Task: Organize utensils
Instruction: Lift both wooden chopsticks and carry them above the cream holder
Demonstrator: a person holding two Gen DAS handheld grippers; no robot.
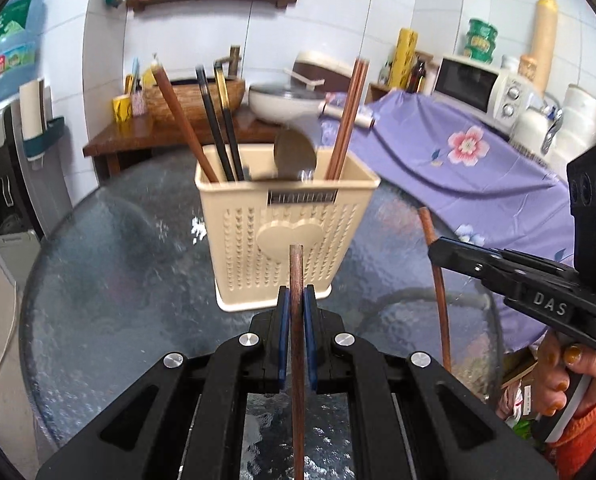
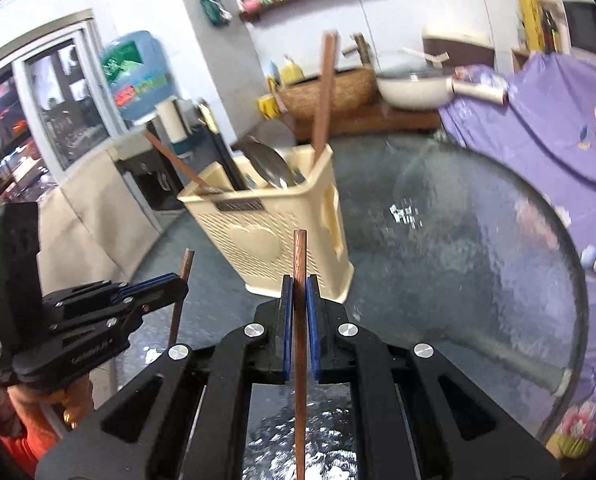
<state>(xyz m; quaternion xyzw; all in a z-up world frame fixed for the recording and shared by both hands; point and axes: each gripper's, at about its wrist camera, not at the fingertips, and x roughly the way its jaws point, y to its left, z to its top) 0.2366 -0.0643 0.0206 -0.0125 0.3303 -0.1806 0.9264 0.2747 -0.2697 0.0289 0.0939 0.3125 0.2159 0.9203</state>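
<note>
A: Chopsticks first. The left gripper [image 1: 297, 300] is clamped on a slim reddish-brown wooden chopstick [image 1: 297, 320], and the right gripper [image 2: 297, 292] pinches its twin, the second reddish-brown wooden chopstick [image 2: 299, 320].

B: How will they handle?

A: Light, stiff and smooth, I judge, so liable to swivel between the blue pads [image 1: 283, 320]. The grip sits partway along each shaft; hard to better.

B: Which way do they point?

A: Long axis upright through each pair of jaws, one end poking above the fingertips, the rest running below. The cream perforated plastic utensil holder [image 1: 282, 232] stands just ahead of both grippers on the round textured glass table [image 1: 110, 280].
</note>
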